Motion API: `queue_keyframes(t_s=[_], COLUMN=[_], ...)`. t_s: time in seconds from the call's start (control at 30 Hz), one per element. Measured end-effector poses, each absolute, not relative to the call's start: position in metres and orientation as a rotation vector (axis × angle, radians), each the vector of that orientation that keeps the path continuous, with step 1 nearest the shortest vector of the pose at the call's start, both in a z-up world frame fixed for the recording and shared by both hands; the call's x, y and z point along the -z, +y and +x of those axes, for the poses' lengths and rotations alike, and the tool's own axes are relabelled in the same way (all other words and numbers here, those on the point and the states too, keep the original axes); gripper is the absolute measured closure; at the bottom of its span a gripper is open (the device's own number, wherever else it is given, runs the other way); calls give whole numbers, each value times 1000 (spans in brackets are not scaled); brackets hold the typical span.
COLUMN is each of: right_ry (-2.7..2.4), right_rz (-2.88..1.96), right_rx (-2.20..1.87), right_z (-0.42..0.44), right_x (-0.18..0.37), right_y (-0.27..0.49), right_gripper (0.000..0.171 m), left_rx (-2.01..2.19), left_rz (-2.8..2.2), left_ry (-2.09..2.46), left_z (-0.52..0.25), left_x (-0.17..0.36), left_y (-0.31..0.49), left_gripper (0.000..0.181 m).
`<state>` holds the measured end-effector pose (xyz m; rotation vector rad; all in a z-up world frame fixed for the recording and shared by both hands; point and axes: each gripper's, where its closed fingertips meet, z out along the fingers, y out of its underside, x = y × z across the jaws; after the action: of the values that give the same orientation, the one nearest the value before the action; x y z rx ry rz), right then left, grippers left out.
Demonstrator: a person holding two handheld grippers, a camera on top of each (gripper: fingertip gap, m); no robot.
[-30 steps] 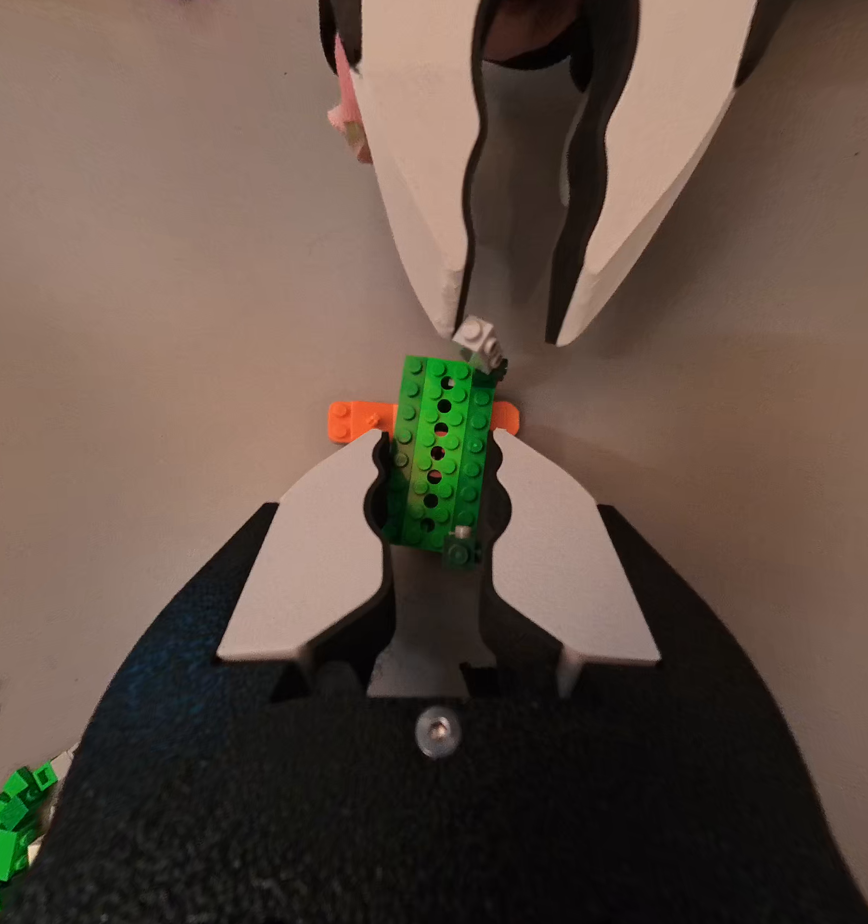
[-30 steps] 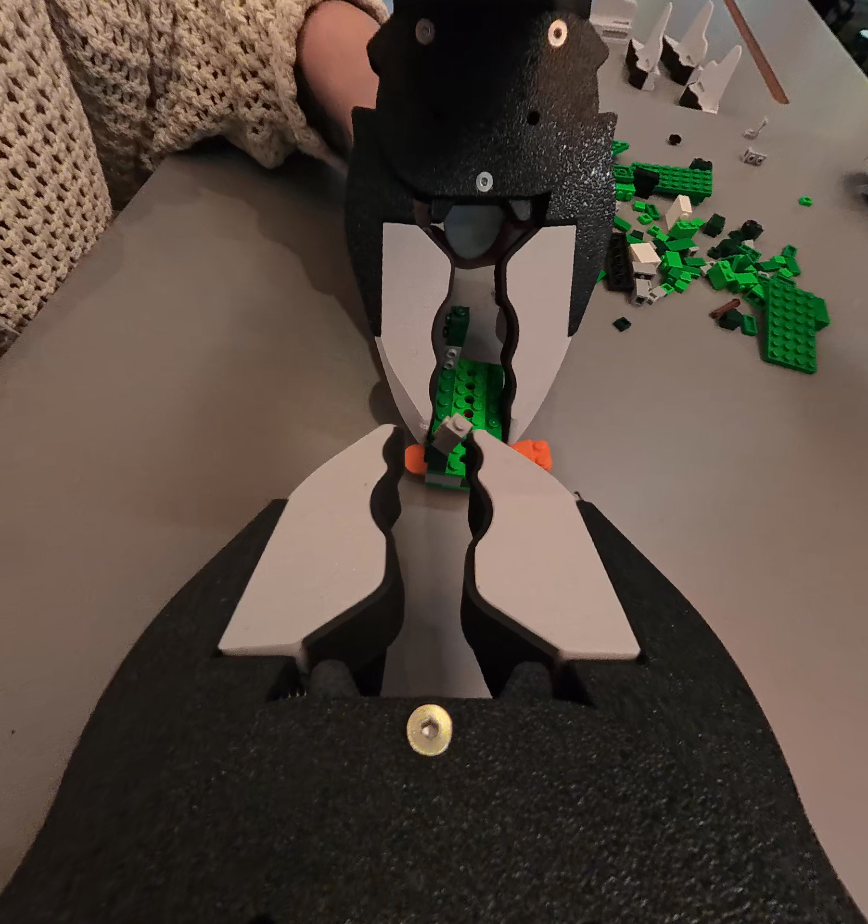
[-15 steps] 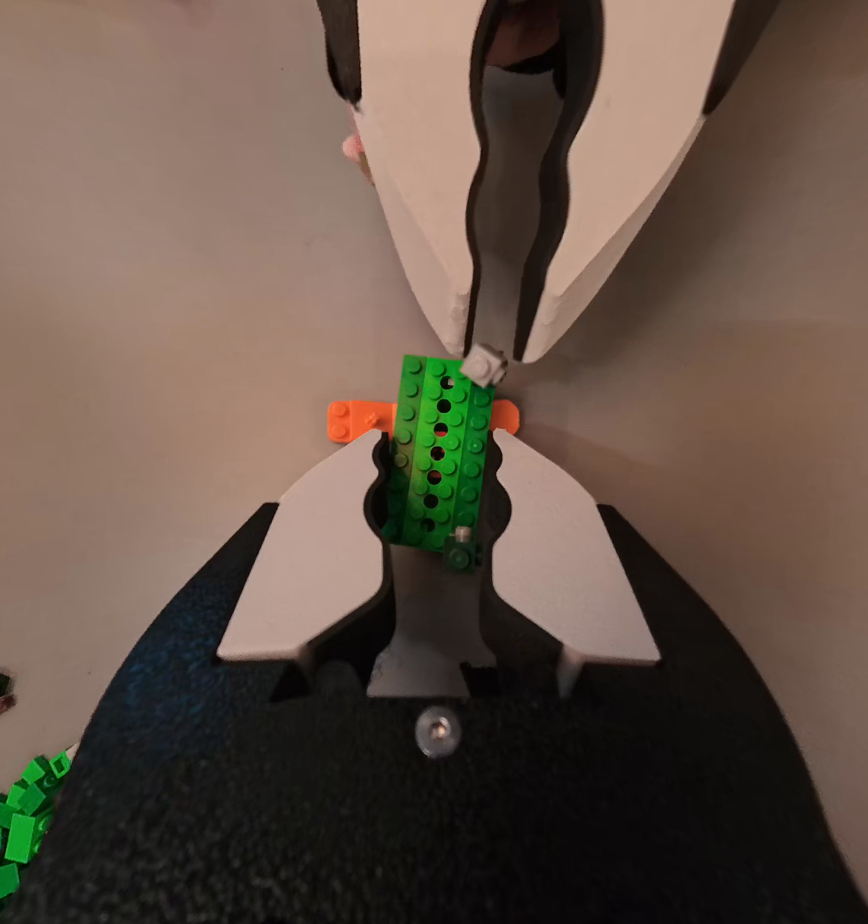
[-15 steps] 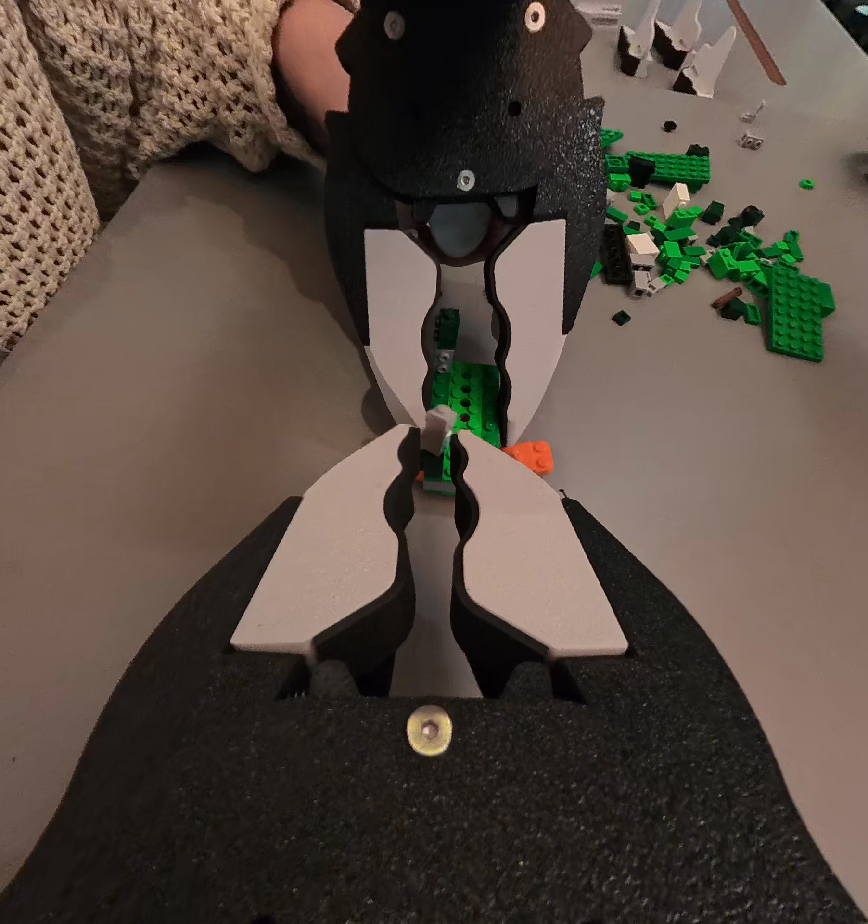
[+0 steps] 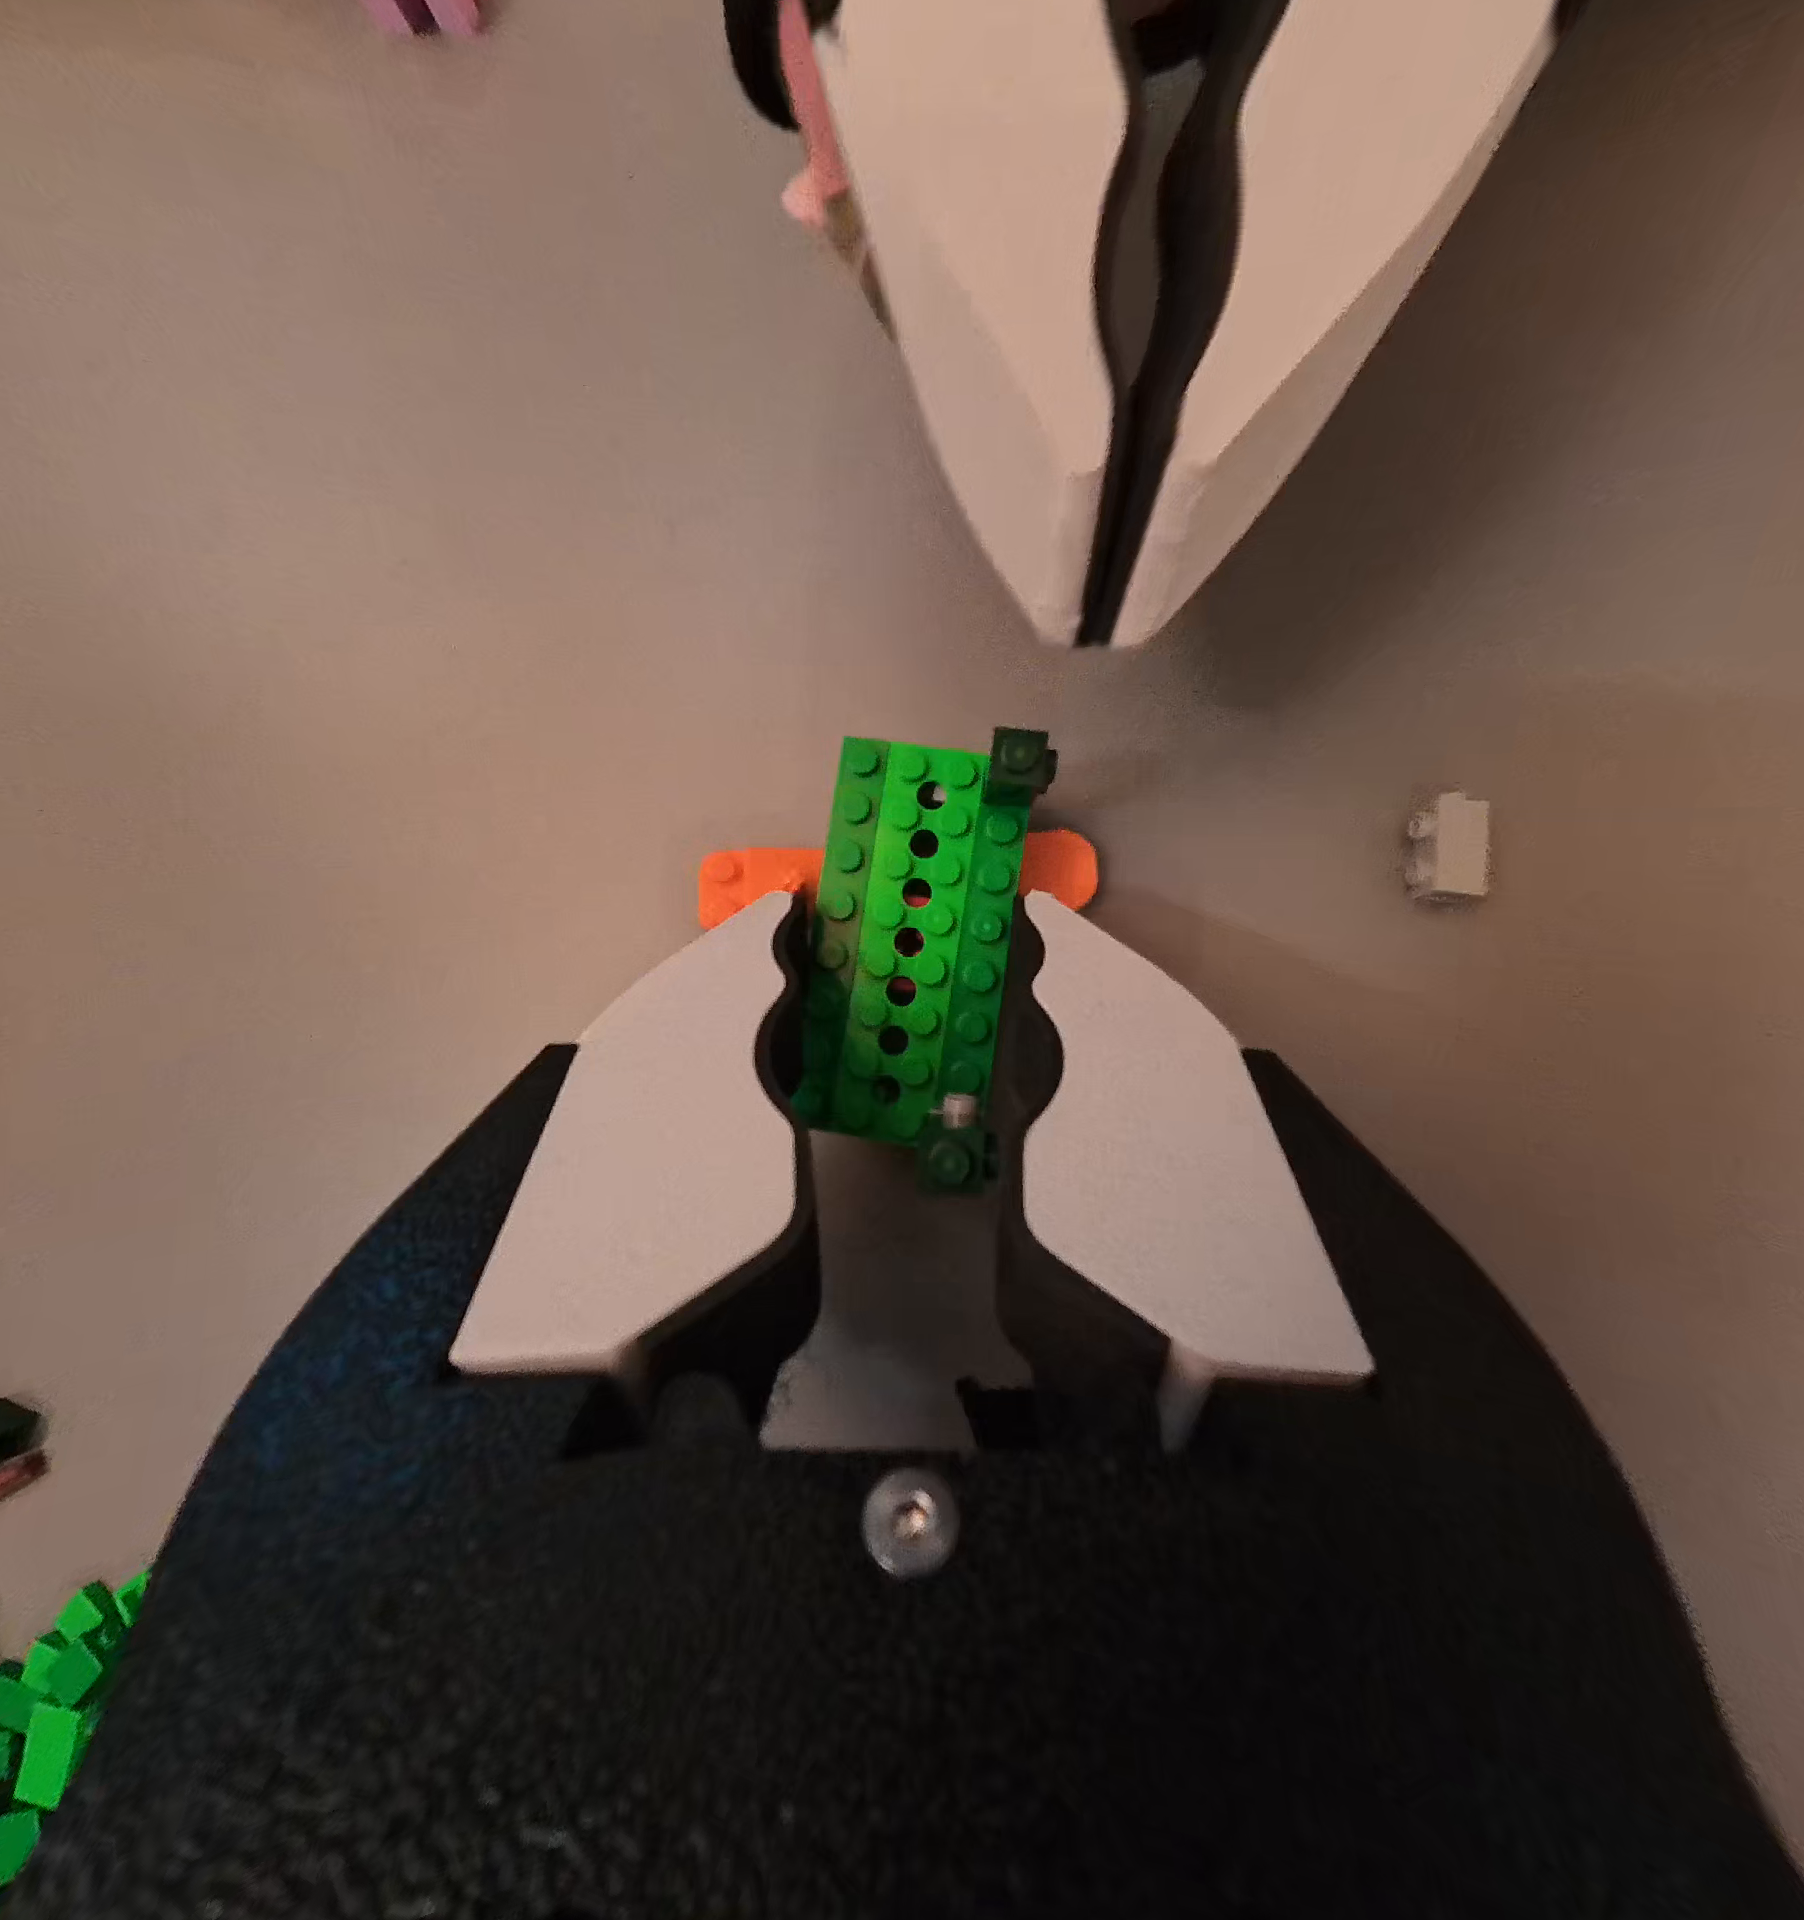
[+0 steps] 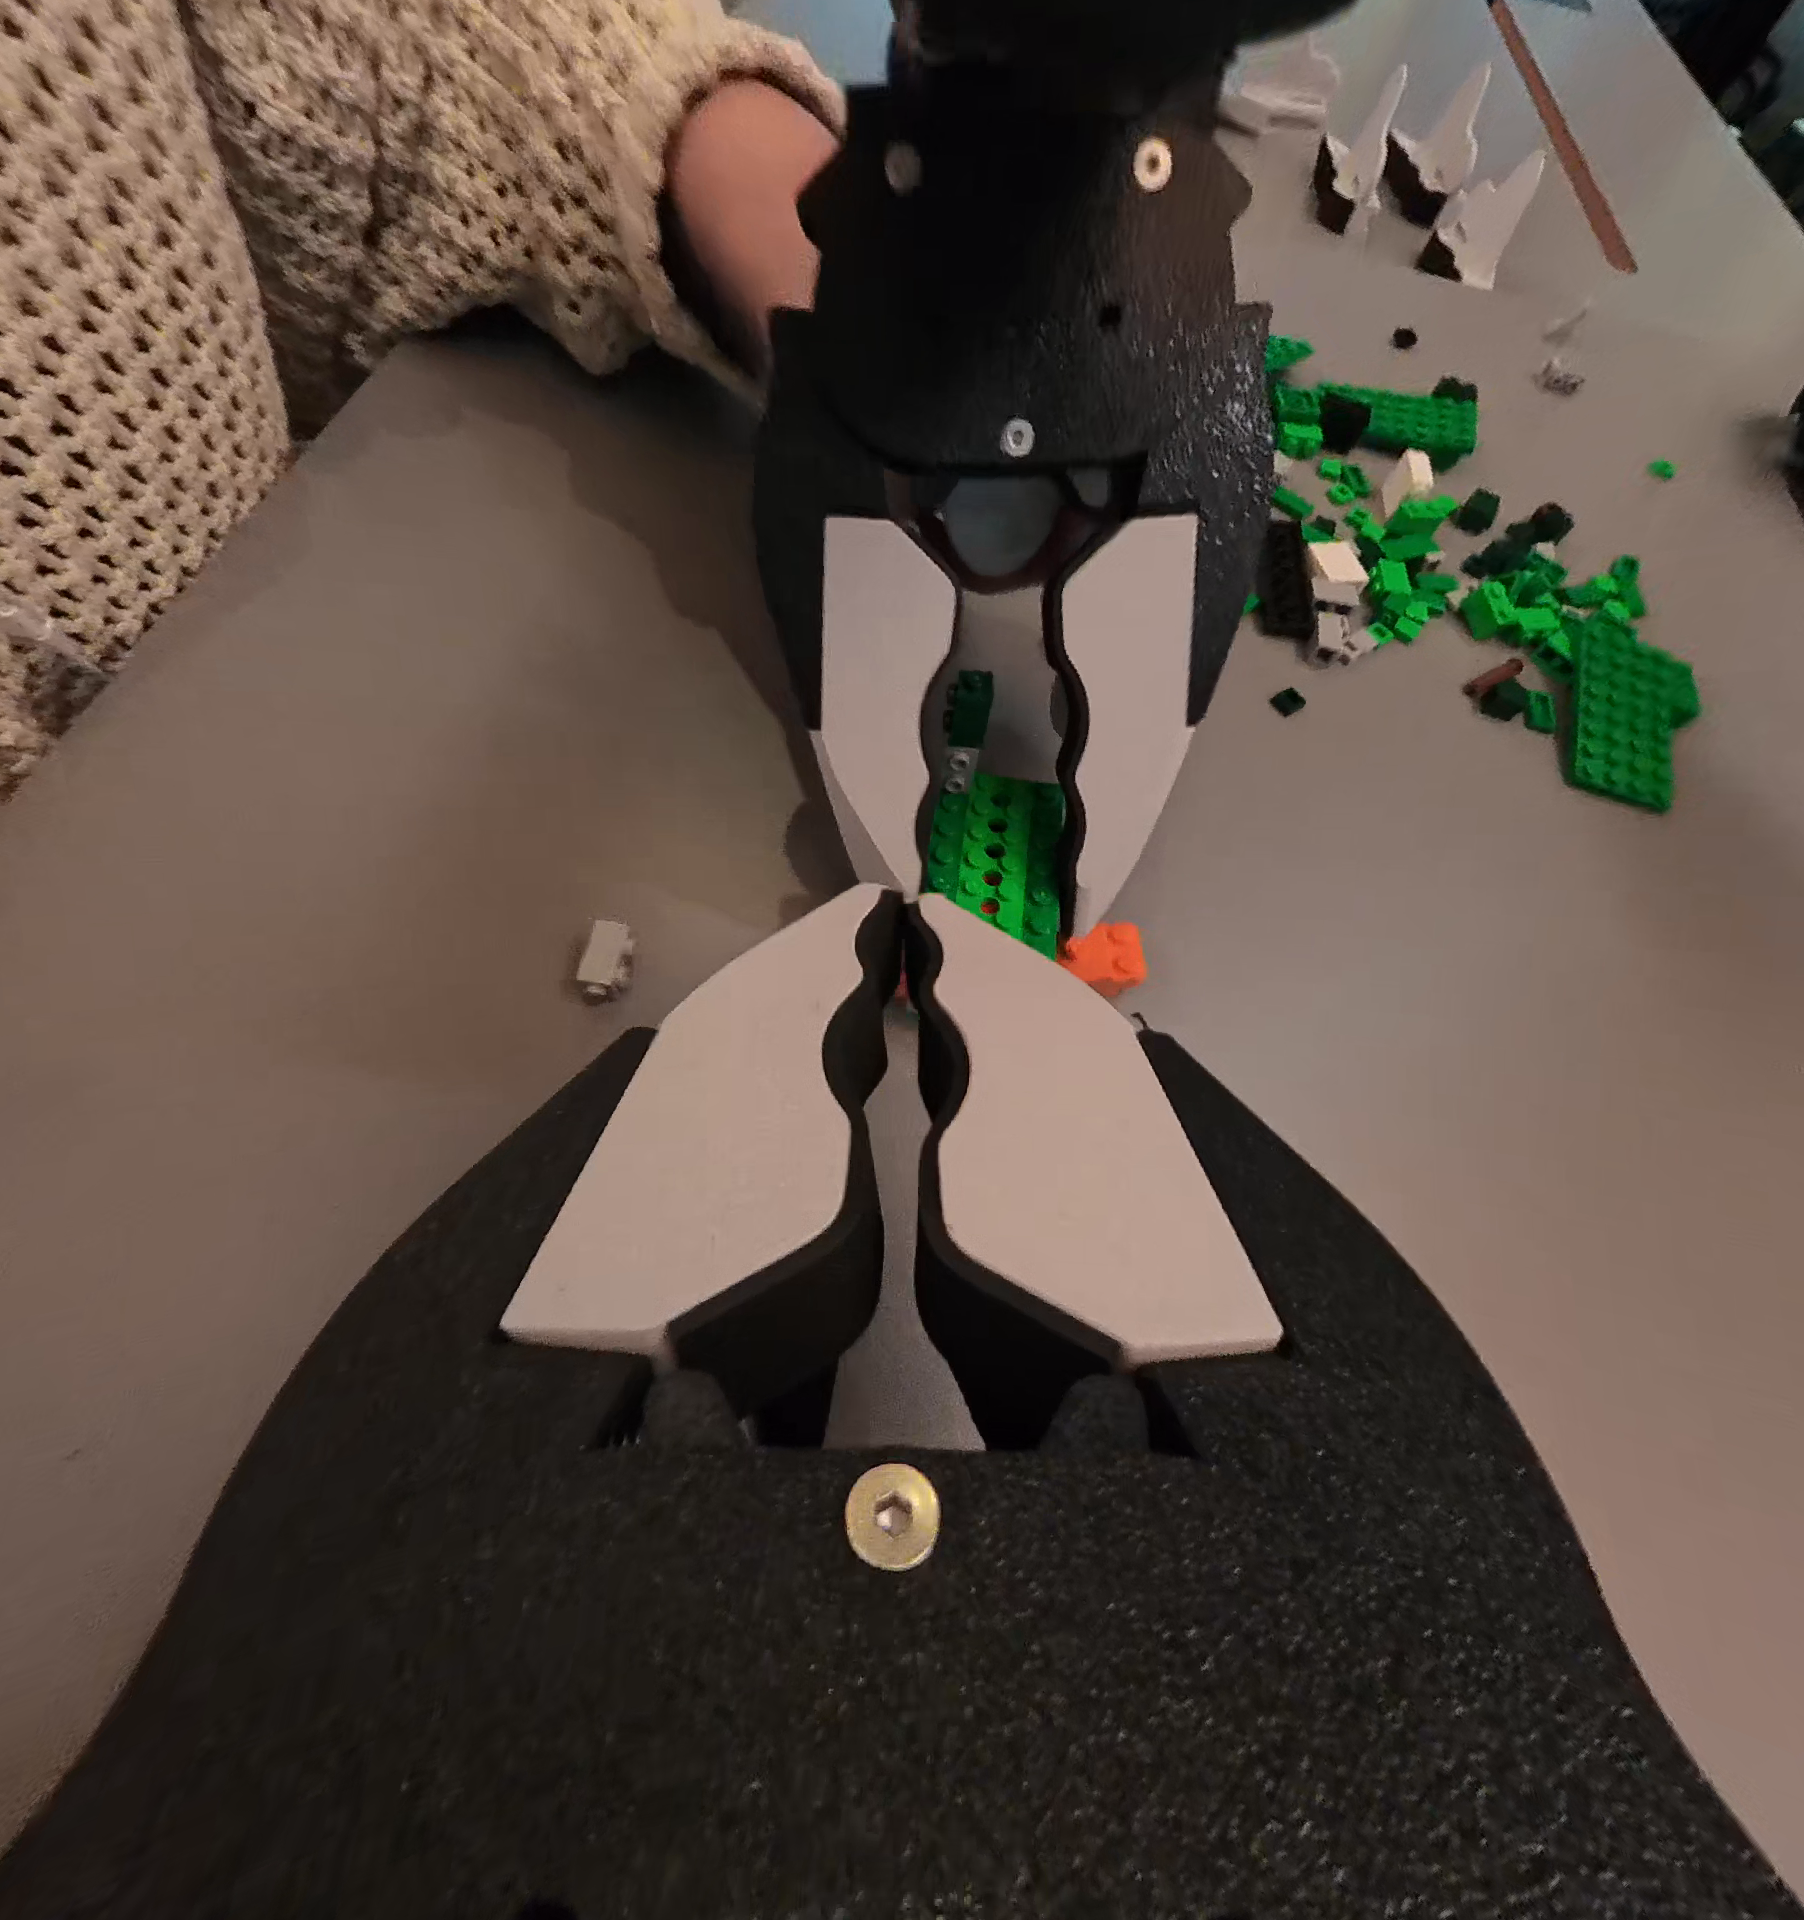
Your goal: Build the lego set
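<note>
My left gripper (image 5: pixel 908 904) is shut on a bright green studded Lego assembly (image 5: pixel 913 935) with an orange plate (image 5: pixel 742 878) under it. Small dark green pieces sit at its far corner (image 5: pixel 1023 764) and its near end (image 5: pixel 955 1158). My right gripper (image 6: pixel 903 914) is shut and empty, its tips just short of the assembly's end (image 6: pixel 997 852). In the left wrist view it (image 5: pixel 1095 634) hangs above and beyond the assembly. A small light grey brick (image 5: pixel 1449 854) lies loose on the table beside the assembly; it also shows in the right wrist view (image 6: pixel 604 958).
A pile of loose green, dark and white bricks (image 6: pixel 1449 582) and a large green plate (image 6: pixel 1625 717) lie on the grey table (image 6: pixel 358 727). Spare white gripper fingers (image 6: pixel 1397 177) stand at the back. A knitted sleeve (image 6: pixel 202 208) is at the table's edge. One gripper's finger ends stand about 6 cm off the other's. My left tips are roughly 7 cm from the small light grey brick (image 5: pixel 1449 854).
The grey brick held in my right gripper's tips at the assembly's corner has slipped out and now lies on the table. The right gripper has closed fully and drawn back.
</note>
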<state>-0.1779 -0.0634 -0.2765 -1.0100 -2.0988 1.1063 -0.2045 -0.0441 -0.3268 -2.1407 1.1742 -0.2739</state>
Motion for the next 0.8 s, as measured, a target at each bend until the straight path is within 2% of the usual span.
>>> queue_keyframes(t_s=[0.17,0.3,0.43,0.63,0.8], right_ry=[-2092,-1965,-1999,-2012,-1973], right_rz=[-1037,-1141,-1216,-1246,-1267], right_rx=[-1187,-1064,-1023,-977,-1056], right_z=[-170,-176,-183,-185,-185], right_x=[282,286,296,305,298], right_y=[-76,-65,-72,-69,-69], right_gripper=[165,135,121,122,137], left_rx=[271,310,319,401,525], left_rz=[-2118,-2133,-2108,-2079,-2024], left_ry=[1228,1278,1341,1318,1267], left_z=[-205,-204,-199,-195,-190], left_x=[327,326,326,319,309], left_y=[-47,-55,-61,-64,-64], left_gripper=[145,145,145,145,145])
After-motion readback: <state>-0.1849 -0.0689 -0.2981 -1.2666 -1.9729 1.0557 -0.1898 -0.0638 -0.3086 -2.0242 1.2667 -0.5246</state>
